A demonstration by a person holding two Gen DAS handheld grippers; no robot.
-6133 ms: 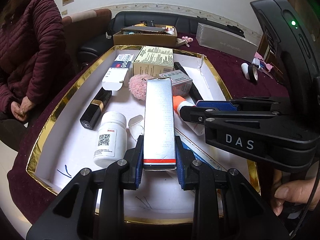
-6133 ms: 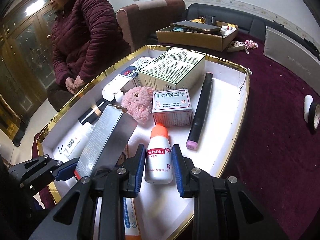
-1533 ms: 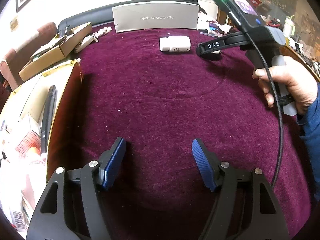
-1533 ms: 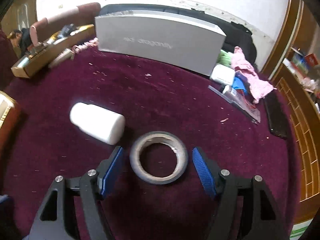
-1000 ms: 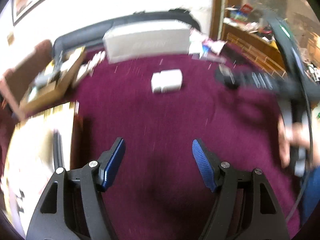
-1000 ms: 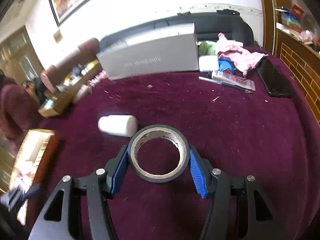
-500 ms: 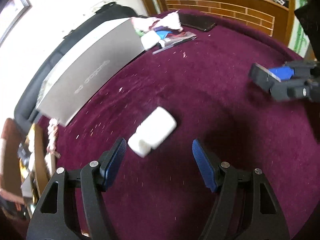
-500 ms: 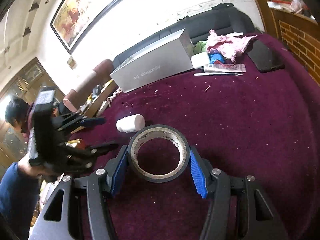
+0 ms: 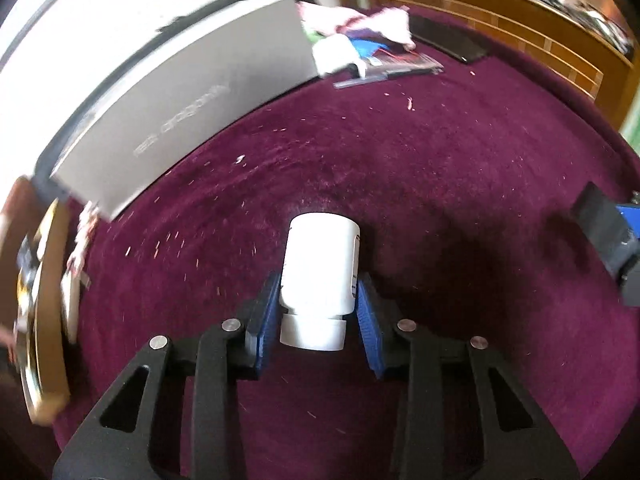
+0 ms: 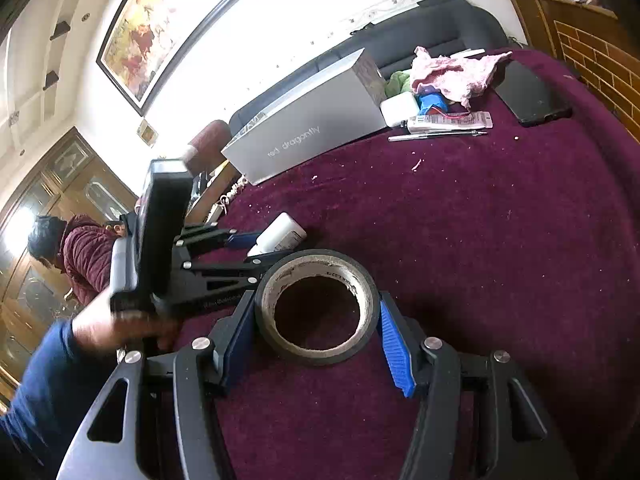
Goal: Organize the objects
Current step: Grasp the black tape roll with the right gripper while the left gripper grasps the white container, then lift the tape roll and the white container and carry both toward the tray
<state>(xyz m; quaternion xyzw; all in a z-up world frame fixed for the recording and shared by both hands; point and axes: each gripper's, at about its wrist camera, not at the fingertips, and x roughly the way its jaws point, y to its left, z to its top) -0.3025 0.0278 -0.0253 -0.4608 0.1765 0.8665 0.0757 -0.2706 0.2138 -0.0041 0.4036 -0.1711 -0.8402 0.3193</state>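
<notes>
Nearest, the right tool (image 10: 316, 334) pinches the black tape roll (image 10: 316, 306) by its sides just over the maroon counter (image 10: 460, 240). Beyond it the left tool (image 9: 318, 312) has just been closing and now clamps the white bottle (image 9: 318, 276), lying on its side on the counter. Both look picked up, so carrying and placing remain; the grey box (image 10: 308, 136) and clutter behind sit untouched.
</notes>
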